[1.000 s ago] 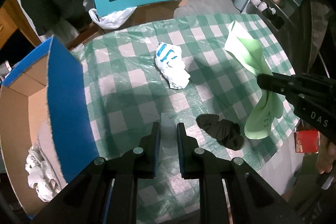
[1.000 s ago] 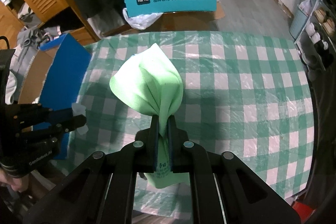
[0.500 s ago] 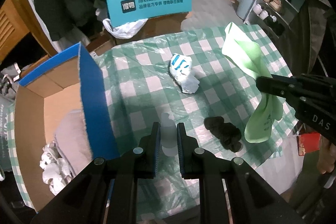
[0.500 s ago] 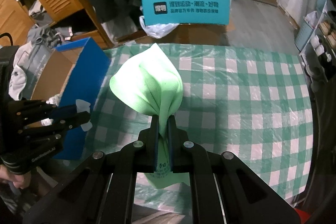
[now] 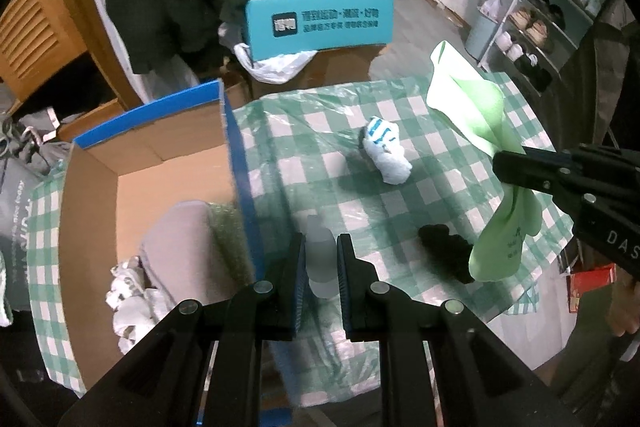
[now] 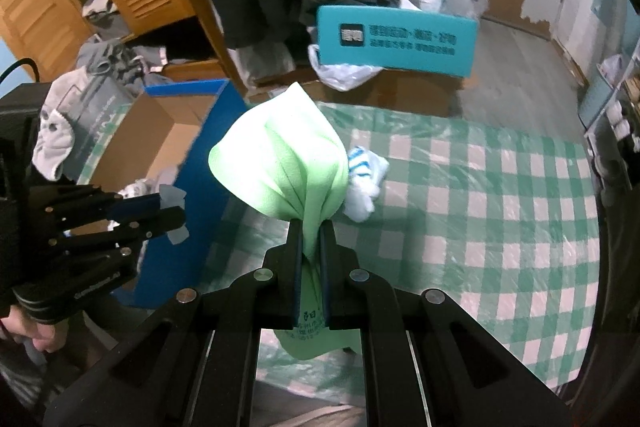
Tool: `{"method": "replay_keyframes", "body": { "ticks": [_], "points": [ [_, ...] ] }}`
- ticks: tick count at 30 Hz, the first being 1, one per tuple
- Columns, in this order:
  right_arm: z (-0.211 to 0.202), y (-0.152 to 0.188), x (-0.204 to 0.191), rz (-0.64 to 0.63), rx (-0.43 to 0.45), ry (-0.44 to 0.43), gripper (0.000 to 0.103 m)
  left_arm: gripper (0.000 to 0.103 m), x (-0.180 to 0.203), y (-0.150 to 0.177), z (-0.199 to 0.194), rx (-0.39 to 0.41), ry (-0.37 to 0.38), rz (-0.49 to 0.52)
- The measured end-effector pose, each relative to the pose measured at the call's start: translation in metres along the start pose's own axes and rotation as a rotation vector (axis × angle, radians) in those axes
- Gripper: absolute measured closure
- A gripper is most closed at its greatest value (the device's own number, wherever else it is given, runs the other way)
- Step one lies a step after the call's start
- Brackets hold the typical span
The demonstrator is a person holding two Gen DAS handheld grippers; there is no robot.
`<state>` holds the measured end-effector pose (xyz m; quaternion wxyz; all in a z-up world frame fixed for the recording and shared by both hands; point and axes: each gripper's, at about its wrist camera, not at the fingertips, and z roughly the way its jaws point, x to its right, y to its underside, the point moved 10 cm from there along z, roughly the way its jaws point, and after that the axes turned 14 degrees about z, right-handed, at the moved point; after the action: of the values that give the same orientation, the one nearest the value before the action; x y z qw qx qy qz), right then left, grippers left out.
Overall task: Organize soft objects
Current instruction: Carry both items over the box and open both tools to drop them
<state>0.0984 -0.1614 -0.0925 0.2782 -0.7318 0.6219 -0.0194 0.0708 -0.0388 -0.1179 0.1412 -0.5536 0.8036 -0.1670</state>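
My left gripper [image 5: 321, 247] is shut on a small pale grey-white soft piece [image 5: 320, 263], held above the table beside the blue wall of the cardboard box [image 5: 236, 155]. From the right wrist view the same gripper [image 6: 172, 215] shows at the left with that pale piece [image 6: 173, 195] in its tips. My right gripper [image 6: 311, 231] is shut on a light green cloth [image 6: 280, 167], which bunches above the jaws and hangs below them. In the left wrist view the green cloth [image 5: 472, 115] and right gripper [image 5: 500, 163] are at the right. A white sock with blue stripes [image 5: 386, 155] and a dark sock [image 5: 444, 255] lie on the checked table [image 5: 400, 203].
The open box holds a grey cloth [image 5: 180, 247], a green item [image 5: 226, 231] and white crumpled fabric [image 5: 132, 299]. A teal chair back [image 5: 320, 23] stands behind the table. A shoe rack [image 5: 552, 19] is at the far right. Clothes hang at the back.
Both grippers have risen and drifted left toward the box, each keeping its grip. More of the box's inside now shows in the left wrist view.
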Motion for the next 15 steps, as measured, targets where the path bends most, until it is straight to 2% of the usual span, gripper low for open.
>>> {"method": "replay_keyframes", "body": {
  "ticks": [15],
  "points": [
    [0.010, -0.002, -0.066, -0.094, -0.014, -0.031, 0.097, 0.088, -0.048, 0.019, -0.034, 0.062, -0.049, -0.062]
  ]
}}
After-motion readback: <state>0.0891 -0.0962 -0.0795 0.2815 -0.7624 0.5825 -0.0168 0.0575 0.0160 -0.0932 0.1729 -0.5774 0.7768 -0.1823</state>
